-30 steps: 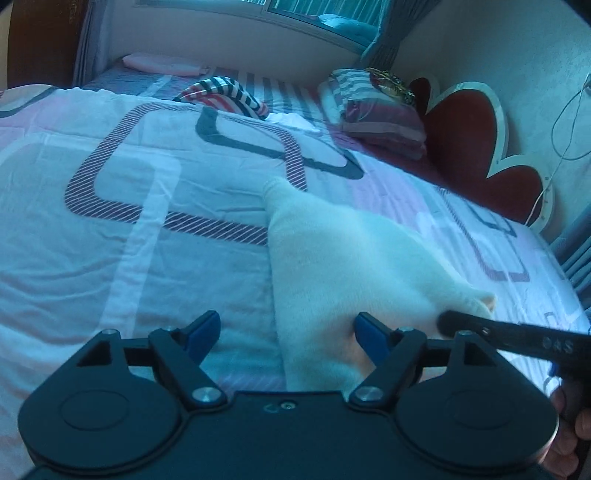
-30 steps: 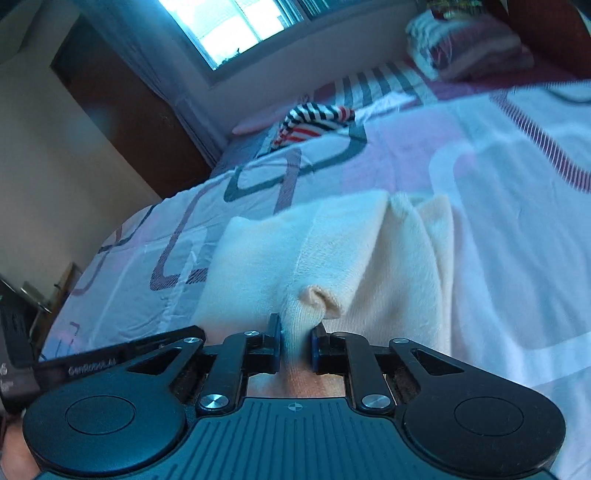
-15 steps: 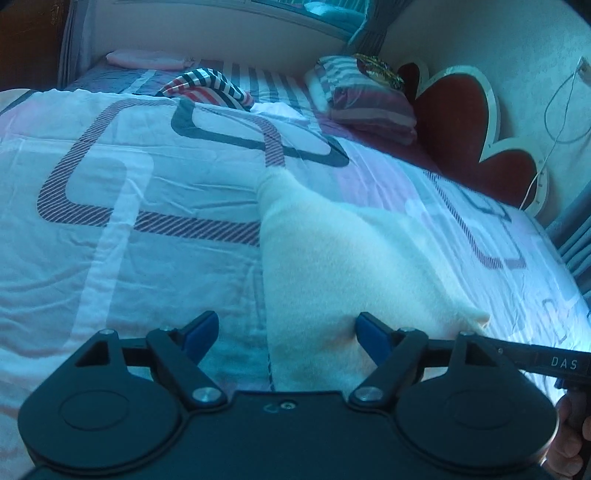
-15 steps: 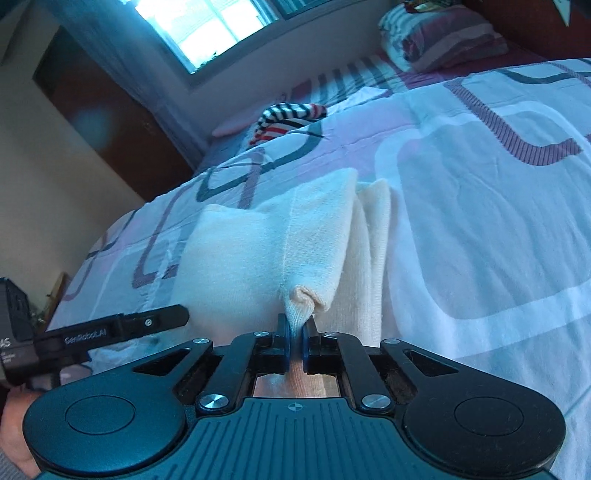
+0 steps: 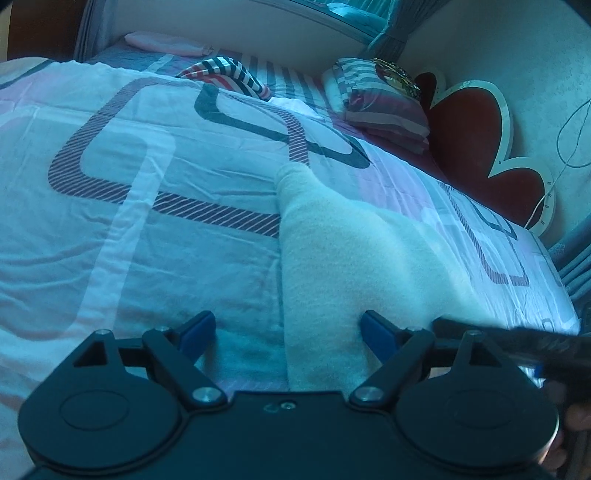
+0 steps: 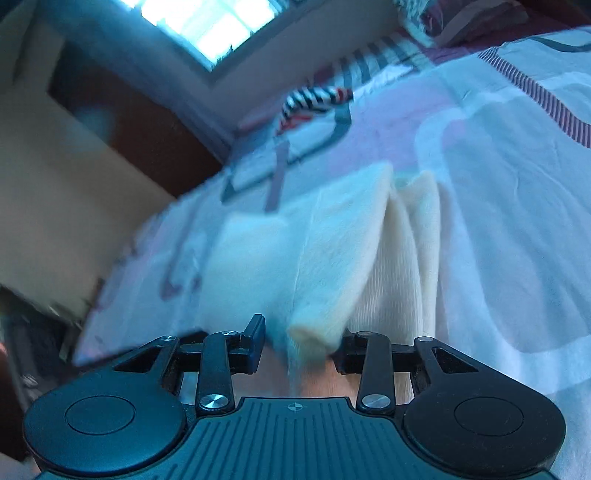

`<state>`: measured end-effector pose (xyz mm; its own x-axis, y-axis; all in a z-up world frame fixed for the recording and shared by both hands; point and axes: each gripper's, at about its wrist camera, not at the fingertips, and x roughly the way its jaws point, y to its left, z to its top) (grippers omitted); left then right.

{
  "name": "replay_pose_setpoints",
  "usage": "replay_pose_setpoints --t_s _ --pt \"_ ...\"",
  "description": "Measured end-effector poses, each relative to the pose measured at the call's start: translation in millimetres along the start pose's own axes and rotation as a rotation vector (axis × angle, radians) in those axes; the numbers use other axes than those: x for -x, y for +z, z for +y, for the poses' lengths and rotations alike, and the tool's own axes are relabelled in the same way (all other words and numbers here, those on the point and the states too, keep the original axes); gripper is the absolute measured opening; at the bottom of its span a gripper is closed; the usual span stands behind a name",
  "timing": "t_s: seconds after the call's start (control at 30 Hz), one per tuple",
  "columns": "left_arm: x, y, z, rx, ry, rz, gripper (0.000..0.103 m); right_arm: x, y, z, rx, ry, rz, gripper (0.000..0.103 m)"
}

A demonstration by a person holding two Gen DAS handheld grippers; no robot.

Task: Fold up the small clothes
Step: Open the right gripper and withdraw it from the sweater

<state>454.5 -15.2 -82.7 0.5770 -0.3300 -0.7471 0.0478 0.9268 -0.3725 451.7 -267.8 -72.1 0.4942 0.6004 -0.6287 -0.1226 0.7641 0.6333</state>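
Note:
A cream fleece garment [image 5: 351, 258] lies partly folded on the patterned bedspread [image 5: 129, 221]. My left gripper [image 5: 286, 328] is open just above its near edge, with the cloth's left edge between the blue fingertips [image 5: 373, 326]. In the right wrist view the garment [image 6: 332, 251] shows a lifted fold with loose layers beside it. My right gripper [image 6: 299, 341] is open, and the corner of the fold sits between its jaws, unclamped. The right gripper's body shows blurred at the right edge of the left wrist view [image 5: 517, 343].
A striped piece of clothing [image 5: 225, 74] lies far up the bed, also in the right wrist view [image 6: 314, 101]. Folded striped bedding [image 5: 380, 99] sits by the red headboard [image 5: 480, 147]. A window [image 6: 207, 26] and a dark wardrobe [image 6: 147, 122] stand beyond the bed.
My right gripper was shut on the garment's corner and has now opened, releasing it. The right wrist view is blurred with motion. My left gripper stayed open over the cloth's near edge.

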Motion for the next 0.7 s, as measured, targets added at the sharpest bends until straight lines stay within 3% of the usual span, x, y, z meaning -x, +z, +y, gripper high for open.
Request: replay_pose_setpoints --t_s 0.07,0.17,0.23,0.3,0.4,0.53,0.57,0.63,0.67,0.7 --pt "1 1 0 0.002 0.002 0.001 0.086 -6 -4 4 0.026 -0.009 0.000 0.018" --pt "10 3 -8 -0.034 0.003 -0.030 0.075 2 -6 26 0.162 -0.084 -0.033 0.016" --pt "14 6 -16 -0.068 0.004 -0.046 0.075 18 -11 47 0.272 -0.117 -0.080 0.016" --pt "11 8 -24 -0.098 -0.003 -0.038 0.076 33 -15 53 0.303 -0.128 -0.102 0.016" --pt "-8 8 -34 -0.131 0.026 0.040 0.080 21 -20 27 0.237 -0.184 -0.032 0.016" --pt "-11 6 -34 -0.125 0.033 0.033 0.080 21 -15 -4 0.065 -0.092 -0.029 0.016" --pt "-10 6 -34 -0.131 0.034 0.029 0.080 24 -15 -5 0.058 -0.087 -0.035 0.018" --pt "-6 7 -32 -0.134 0.034 0.012 0.078 31 -13 -9 0.027 -0.084 -0.068 0.032" --pt "-4 8 -31 -0.131 0.027 -0.004 0.077 36 -11 -11 0.009 -0.090 -0.096 0.044" --pt "-3 10 -30 -0.128 0.019 -0.013 0.076 41 -8 -14 -0.003 -0.099 -0.131 0.048"
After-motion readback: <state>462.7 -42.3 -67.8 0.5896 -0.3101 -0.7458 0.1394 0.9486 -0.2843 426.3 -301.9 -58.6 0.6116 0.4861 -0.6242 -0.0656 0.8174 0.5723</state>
